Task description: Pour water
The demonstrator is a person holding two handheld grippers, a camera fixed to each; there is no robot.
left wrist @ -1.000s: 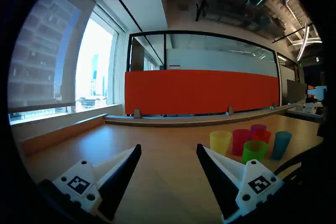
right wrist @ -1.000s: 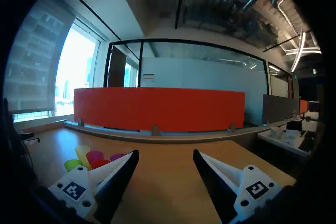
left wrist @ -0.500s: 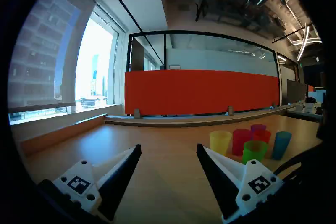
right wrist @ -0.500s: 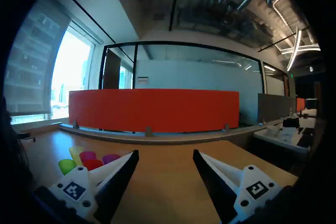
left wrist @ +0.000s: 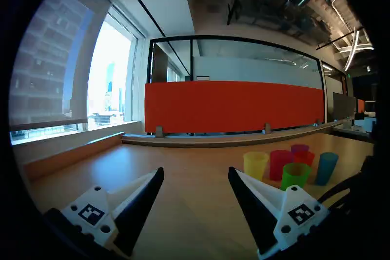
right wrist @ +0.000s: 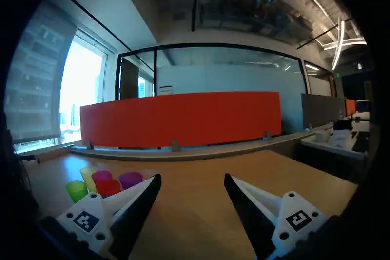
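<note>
Plastic cups (left wrist: 280,162) in mixed colours cluster on the wooden table (left wrist: 195,206), right of the left gripper (left wrist: 195,170) and left of the right gripper (right wrist: 192,176). Both grippers' fingers stand spread, empty. Light, thin and likely slippery, a cup wants a gentle mid-wall grip.

Left gripper view: low over the table (left wrist: 195,162), facing the orange partition (left wrist: 234,106) along its far edge, cups (left wrist: 280,162) at right. Right gripper view: likewise low, same heading, cups at left. Shared: table, partition, cups.
</note>
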